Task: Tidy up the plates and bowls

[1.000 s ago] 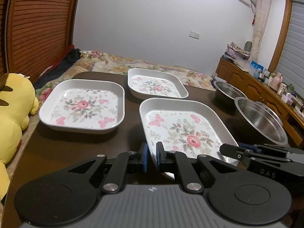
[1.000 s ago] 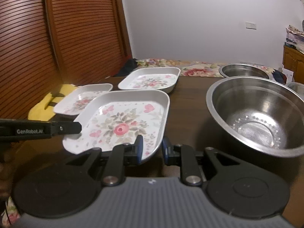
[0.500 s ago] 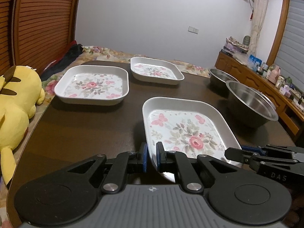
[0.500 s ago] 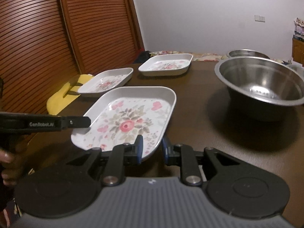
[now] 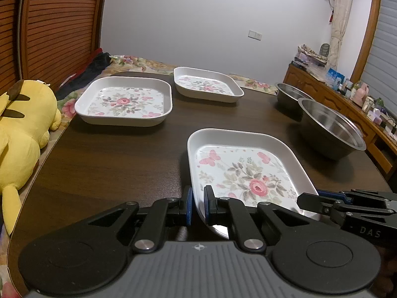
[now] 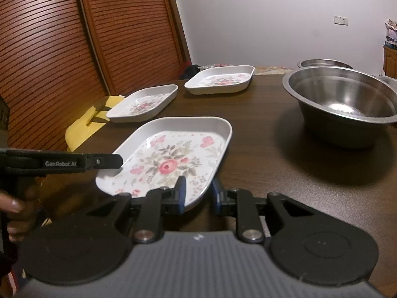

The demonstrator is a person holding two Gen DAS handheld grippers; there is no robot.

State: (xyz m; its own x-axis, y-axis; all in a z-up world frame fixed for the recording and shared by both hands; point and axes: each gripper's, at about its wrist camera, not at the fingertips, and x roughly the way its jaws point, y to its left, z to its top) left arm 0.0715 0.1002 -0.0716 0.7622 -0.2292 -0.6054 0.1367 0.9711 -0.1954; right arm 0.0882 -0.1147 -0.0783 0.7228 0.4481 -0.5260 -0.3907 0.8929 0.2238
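You've got the near plate (image 5: 248, 171) pinched at its near rim by both grippers, left gripper (image 5: 197, 204) and right gripper (image 6: 197, 190), low over the desk (image 5: 111, 164). Nothing looks stacked yet: two plates (image 5: 124, 101) sit apart beyond it, steel bowls (image 6: 342, 99) to its right. Open desk lies between it and them.
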